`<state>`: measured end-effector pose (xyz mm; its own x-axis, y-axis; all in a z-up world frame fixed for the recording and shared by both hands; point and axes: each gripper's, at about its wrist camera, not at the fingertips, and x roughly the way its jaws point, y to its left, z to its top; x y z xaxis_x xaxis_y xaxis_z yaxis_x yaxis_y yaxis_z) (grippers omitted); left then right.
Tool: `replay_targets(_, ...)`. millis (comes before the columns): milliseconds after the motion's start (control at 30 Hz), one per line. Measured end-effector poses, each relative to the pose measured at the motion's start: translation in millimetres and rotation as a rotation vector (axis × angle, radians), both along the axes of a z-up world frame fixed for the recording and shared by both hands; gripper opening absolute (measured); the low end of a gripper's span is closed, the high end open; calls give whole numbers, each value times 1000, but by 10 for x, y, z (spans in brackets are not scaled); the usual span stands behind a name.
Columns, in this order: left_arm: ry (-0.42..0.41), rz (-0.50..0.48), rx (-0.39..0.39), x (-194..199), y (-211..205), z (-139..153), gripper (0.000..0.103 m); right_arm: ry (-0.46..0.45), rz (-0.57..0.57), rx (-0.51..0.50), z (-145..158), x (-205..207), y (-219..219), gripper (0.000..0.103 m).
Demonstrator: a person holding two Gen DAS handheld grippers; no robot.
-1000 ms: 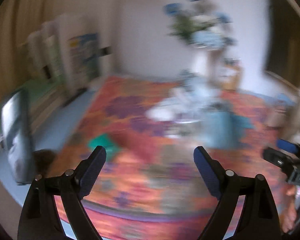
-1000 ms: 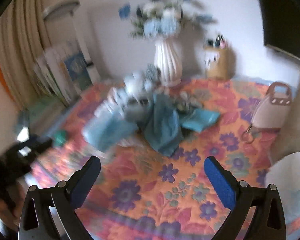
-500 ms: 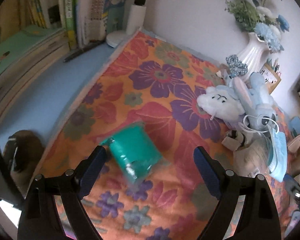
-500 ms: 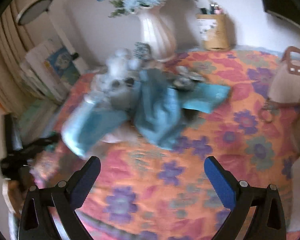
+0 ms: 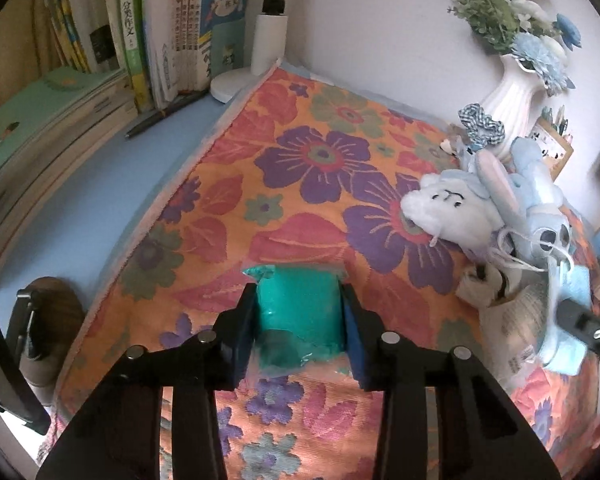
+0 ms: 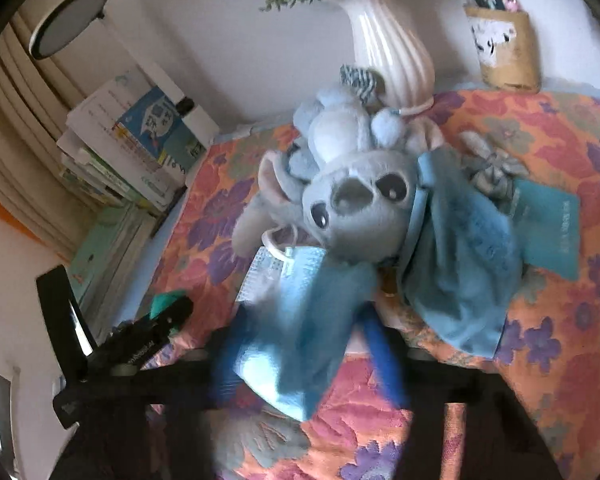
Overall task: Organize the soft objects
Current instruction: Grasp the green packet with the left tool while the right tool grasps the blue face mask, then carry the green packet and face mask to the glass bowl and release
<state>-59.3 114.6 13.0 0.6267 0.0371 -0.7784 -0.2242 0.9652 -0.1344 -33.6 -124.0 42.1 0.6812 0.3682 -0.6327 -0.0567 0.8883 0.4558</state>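
A green roll in clear wrap (image 5: 300, 312) lies on the floral cloth (image 5: 320, 152). My left gripper (image 5: 299, 296) is closing on it, and both pads press its sides. In the right wrist view a light blue face mask (image 6: 300, 360) sits bunched between the blurred blue fingers of my right gripper (image 6: 304, 320), whose jaws are closing against it. Behind the mask lie a grey-blue big-eared plush (image 6: 356, 208), a white bunny plush (image 5: 448, 208) and a blue towel (image 6: 460, 272). The left gripper (image 6: 156, 328) also shows at the left of the right wrist view.
A white vase (image 6: 388, 48) with blue flowers and a pen holder (image 6: 504, 52) stand at the back wall. Books (image 5: 148, 40), a lamp base (image 5: 236, 84) and a pen (image 5: 164, 114) line the left side. A teal packet (image 6: 548, 232) and a checked scrunchie (image 5: 480, 124) lie near the plush toys.
The left gripper came down over the green roll and its jaws narrowed onto it. The right gripper moved in toward the pile and its jaws narrowed around the face mask.
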Motion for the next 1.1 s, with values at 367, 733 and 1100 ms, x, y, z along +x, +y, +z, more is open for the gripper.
replay_targets(367, -114, -80, 0, -234, -161, 203, 36, -139, -39, -70, 144, -721, -384, 26)
replay_targets(733, -143, -160, -11, -251, -367, 176, 36, 58, -86, -174, -339, -845, -719, 76)
replay_targets(1100, -164, -190, -49, -303, -380, 167, 37, -15, -142, -410, -438, -884, -315, 84)
